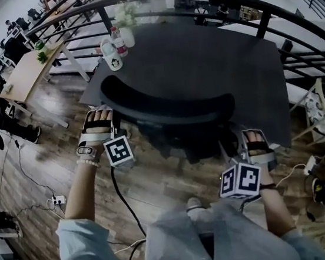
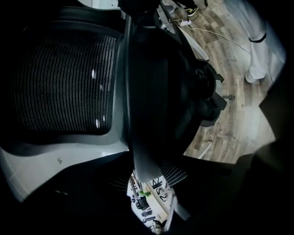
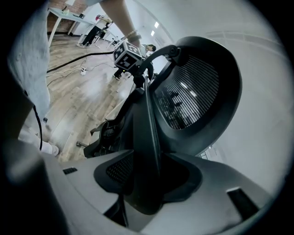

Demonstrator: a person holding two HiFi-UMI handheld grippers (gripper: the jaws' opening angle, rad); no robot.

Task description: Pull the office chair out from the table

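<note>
While the left gripper [image 2: 148, 170] and right gripper [image 3: 145, 183] clamp the chair [image 1: 165, 105], it sits pushed in at the table [image 1: 212, 54].
Each pair of jaws is closed on a side edge of the backrest, which sits at the table's near edge; bottle [image 1: 119, 42] at the far edge.

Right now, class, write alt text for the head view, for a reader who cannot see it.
From above, a person's left tool and right tool clamp a black office chair at the two ends of its curved backrest; the chair stands close against a dark table. A bottle and flowers sit at the table's far edge.
</note>
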